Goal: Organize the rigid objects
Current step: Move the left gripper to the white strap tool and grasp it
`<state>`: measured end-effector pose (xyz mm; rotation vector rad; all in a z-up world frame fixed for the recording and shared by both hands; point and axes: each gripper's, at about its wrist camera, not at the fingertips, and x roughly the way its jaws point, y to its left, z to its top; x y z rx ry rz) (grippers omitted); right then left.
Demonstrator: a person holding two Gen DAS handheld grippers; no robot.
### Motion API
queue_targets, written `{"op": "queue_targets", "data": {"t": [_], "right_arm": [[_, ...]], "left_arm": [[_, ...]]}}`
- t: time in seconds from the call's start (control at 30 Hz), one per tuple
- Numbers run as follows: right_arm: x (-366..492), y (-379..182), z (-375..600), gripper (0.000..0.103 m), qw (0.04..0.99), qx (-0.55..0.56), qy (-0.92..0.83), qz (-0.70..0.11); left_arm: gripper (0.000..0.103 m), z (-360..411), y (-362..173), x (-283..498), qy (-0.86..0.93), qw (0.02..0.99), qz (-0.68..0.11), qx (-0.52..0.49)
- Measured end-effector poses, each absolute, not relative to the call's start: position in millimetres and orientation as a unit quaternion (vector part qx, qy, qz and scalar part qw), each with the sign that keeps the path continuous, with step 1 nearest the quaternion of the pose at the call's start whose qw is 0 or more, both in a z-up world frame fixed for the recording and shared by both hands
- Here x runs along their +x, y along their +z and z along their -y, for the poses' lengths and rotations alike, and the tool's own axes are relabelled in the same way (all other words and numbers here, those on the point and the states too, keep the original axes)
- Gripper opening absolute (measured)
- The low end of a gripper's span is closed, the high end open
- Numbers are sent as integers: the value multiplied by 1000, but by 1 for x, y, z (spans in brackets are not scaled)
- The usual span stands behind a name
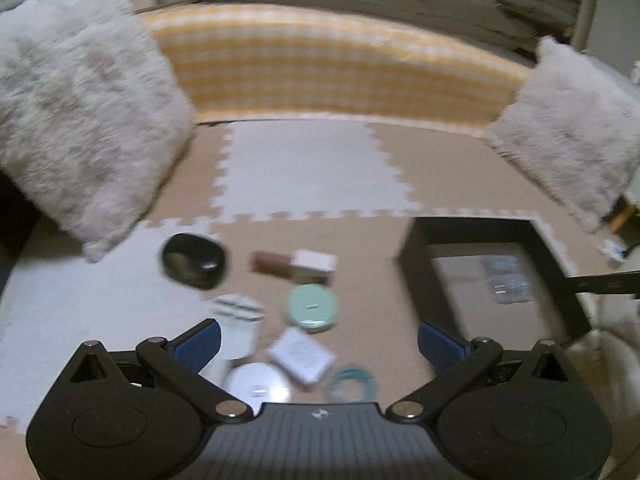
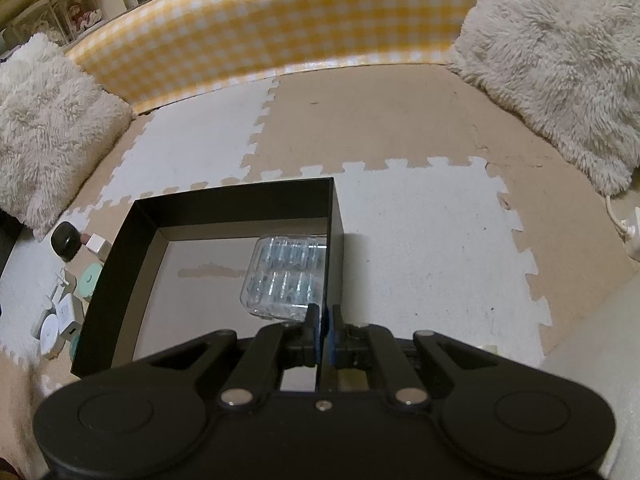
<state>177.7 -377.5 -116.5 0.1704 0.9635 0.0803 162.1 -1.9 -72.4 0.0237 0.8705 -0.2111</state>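
A black open box [image 2: 240, 204] stands on the foam mat and holds a clear plastic case [image 2: 286, 276]; the box also shows in the left wrist view [image 1: 480, 226]. My right gripper [image 2: 323, 320] is shut on the box's right wall. My left gripper [image 1: 320, 340] is open and empty above a cluster of small items: a black case [image 1: 194, 260], a brown and white box [image 1: 296, 266], a mint round tin [image 1: 312, 307], a white square box [image 1: 301, 354], a white disc [image 1: 258, 388] and a teal cable [image 1: 352, 384].
Two fluffy cream cushions [image 1: 80, 112] [image 1: 568, 128] lean at the left and right. A yellow checked bolster [image 1: 328, 68] runs along the back. A white charger and cord [image 2: 630, 232] lie at the far right of the mat.
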Motion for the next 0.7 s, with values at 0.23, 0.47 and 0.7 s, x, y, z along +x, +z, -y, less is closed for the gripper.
{"op": "queue_targets", "data": {"t": [0.23,0.47,0.7], "right_arm": [[178,-117,376,5,883,76,38,-462],[178,-116,375,5,883,70,37,-463],[177,-117,373,5,884,65,36,-462]], "left_arm": [[86,-38,-92,182,-53,893,-446,8],[62,-47,-117,196,-55,876,-478,33],[62,-45,-139,204,-56,860,-503,62]]}}
